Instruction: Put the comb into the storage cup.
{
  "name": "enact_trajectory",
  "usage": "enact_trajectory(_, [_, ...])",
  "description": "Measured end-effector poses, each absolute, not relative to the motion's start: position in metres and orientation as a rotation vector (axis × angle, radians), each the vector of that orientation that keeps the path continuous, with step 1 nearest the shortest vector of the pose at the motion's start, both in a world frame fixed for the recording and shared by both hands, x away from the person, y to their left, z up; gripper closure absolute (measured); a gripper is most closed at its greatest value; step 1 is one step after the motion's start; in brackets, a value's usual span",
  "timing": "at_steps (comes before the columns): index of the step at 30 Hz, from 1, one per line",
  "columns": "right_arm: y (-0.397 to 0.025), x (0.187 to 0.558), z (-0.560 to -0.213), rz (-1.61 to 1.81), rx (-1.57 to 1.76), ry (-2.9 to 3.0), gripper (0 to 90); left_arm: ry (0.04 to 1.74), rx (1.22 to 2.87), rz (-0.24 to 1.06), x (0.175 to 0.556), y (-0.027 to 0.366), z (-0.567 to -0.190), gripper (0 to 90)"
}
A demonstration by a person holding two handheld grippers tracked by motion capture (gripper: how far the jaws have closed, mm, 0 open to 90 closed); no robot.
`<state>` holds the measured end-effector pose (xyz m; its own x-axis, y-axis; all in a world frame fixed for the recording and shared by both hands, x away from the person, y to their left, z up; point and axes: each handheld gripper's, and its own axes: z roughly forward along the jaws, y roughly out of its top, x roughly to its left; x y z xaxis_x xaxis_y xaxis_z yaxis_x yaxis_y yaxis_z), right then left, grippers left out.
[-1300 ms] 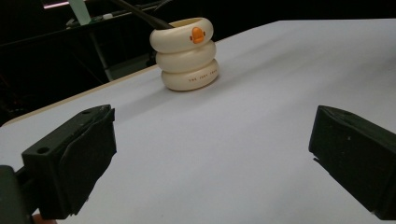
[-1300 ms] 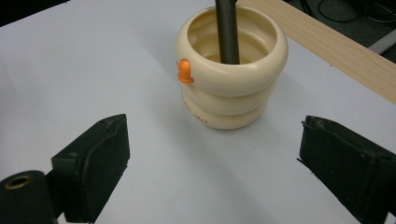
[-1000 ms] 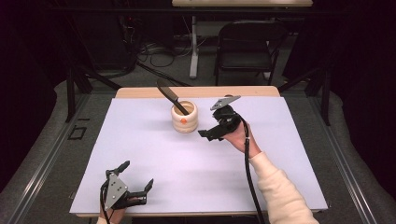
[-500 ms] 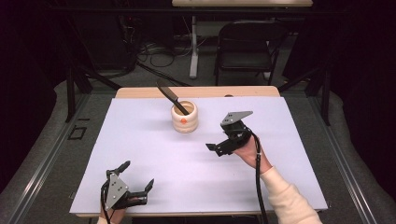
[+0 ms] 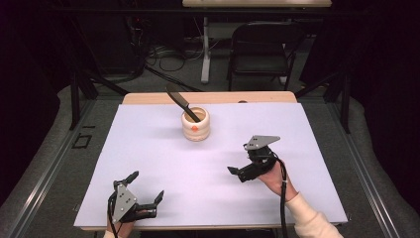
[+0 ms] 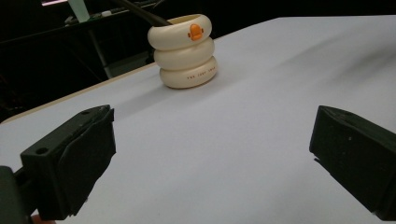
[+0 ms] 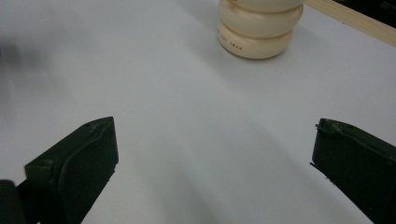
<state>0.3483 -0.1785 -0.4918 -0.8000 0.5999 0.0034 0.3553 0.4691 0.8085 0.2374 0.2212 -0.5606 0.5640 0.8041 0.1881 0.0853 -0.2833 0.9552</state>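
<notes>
on the cream holder (image 6: 186,51) i can see an orange mark near the rim and a line of small dark lettering on its lowest ring, too small for me to read. the holder is built like three rounded rings stacked upright, cream all over, with a dark utensil (image 5: 181,102) standing in it and leaning out toward the far left. it sits on the white tabletop (image 5: 163,163) toward the far edge, about mid-width, with a strip of bare wood behind it.

my left gripper (image 5: 147,189) is at the near left corner, close to the near edge, its fingers (image 6: 70,161) spread wide and holding nothing. my right gripper (image 5: 238,171) hovers right of centre, well apart from the holder, fingers (image 7: 74,163) also spread wide and empty.

between both grippers and the holder the white surface is bare, so i have open room on every side of it. beyond the far edge stand a folding chair (image 5: 260,49) and cables on the floor.
</notes>
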Motion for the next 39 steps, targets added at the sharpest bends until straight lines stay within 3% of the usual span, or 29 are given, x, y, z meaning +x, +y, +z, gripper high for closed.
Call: enact_trajectory(39, [-0.215,0.267,-0.552,1.315,0.842,2.233,0.0,0.749,1.751,0.835,0.237,0.219,-0.563,0.3])
